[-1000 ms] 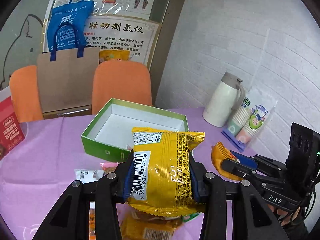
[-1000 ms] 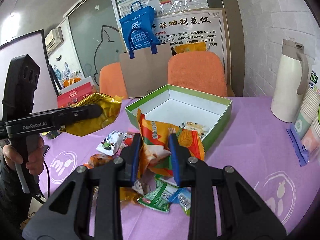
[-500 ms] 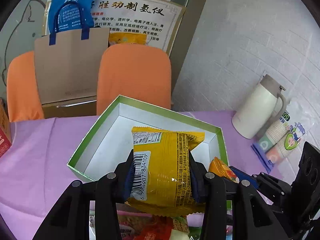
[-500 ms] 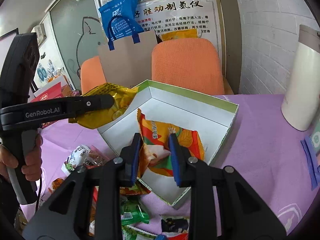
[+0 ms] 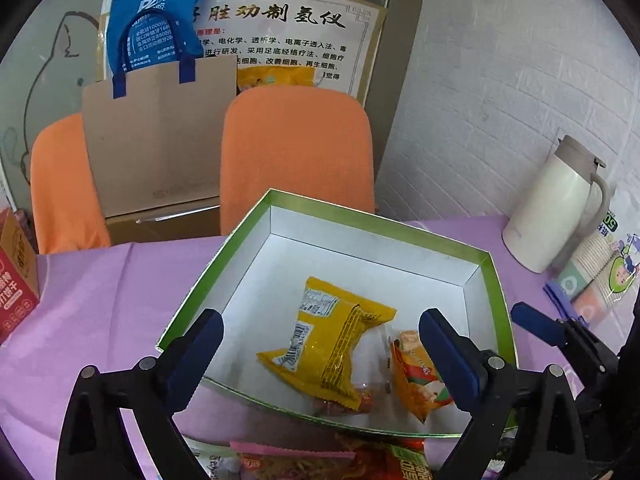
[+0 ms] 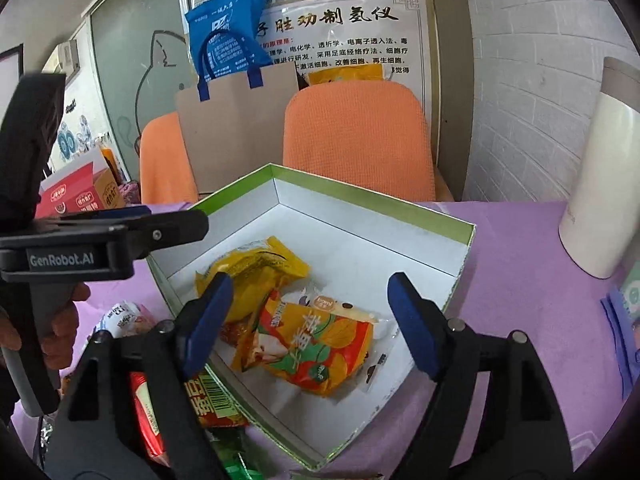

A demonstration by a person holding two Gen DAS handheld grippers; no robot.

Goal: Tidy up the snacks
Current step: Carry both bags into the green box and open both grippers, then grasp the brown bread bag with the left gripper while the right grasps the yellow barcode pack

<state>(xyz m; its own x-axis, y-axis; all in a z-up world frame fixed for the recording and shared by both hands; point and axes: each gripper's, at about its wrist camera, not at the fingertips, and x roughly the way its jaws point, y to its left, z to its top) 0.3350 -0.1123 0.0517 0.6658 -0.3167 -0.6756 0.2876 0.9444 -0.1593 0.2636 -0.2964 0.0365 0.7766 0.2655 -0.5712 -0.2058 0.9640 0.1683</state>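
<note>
Green box [image 5: 495, 292], white inside. Yellow packet [image 5: 332, 344] with white barcode label and black print. Orange packet [image 6: 316, 350], red and green graphics, clear edge. Bench [image 5: 104, 300] covered in purple cloth. Black grippers, blue pads [image 5: 196, 352]. Orange chairs [image 5: 296, 152]. Cream jug [image 5: 560, 204]. Blue bag [image 5: 152, 20], brown bag [image 5: 160, 132] with blue handles. Red carton [image 5: 16, 280].

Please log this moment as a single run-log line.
left gripper: open | right gripper: open | yellow packet, orange packet: in green box
</note>
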